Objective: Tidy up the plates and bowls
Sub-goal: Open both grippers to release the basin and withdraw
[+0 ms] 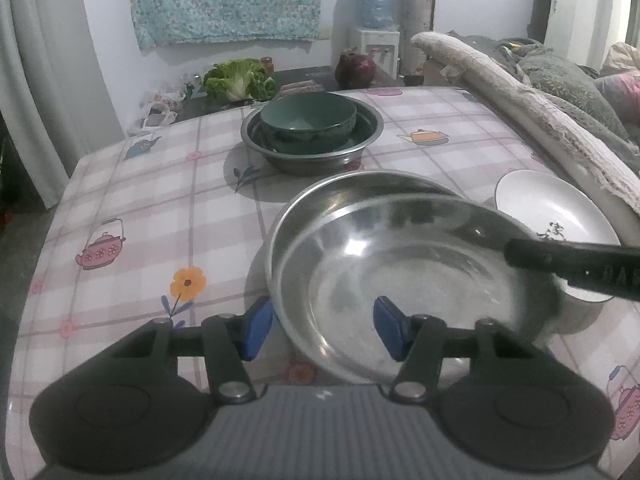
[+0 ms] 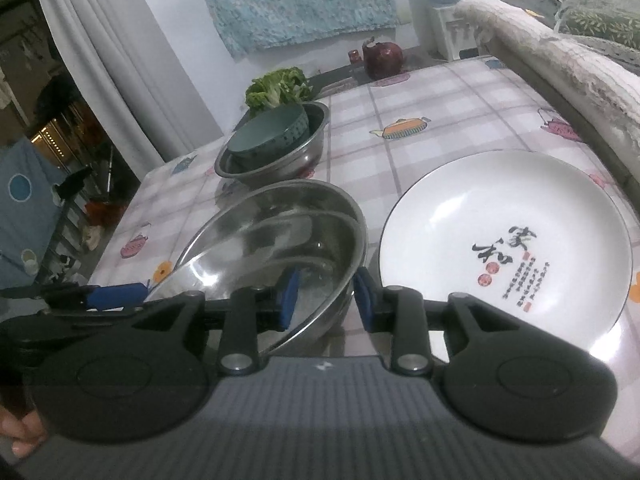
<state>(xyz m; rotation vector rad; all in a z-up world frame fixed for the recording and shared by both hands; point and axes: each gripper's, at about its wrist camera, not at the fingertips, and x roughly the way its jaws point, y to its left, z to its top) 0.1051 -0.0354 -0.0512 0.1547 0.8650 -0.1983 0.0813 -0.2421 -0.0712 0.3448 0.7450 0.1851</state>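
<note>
A shallow steel dish (image 1: pixel 400 280) lies close in front on the checked tablecloth (image 1: pixel 160 208), and a second steel rim shows just behind it, as if two were nested. My left gripper (image 1: pixel 324 328) is open astride its near-left rim, one blue pad outside and one inside. My right gripper (image 2: pixel 326 300) is open astride the steel dish (image 2: pixel 280 236) at its right rim, its left pad clear of the wall. To the right lies a white plate (image 2: pixel 500 240) with black lettering. Further back, a green bowl (image 1: pixel 308 120) sits in a steel basin (image 1: pixel 312 160).
A lettuce (image 1: pixel 240 78) and a dark red round object (image 1: pixel 356 70) sit on a dark surface beyond the table's far edge. A rolled pale blanket (image 1: pixel 520 100) runs along the right side. A water dispenser (image 1: pixel 376 0) stands by the wall. The table's left edge drops to the floor.
</note>
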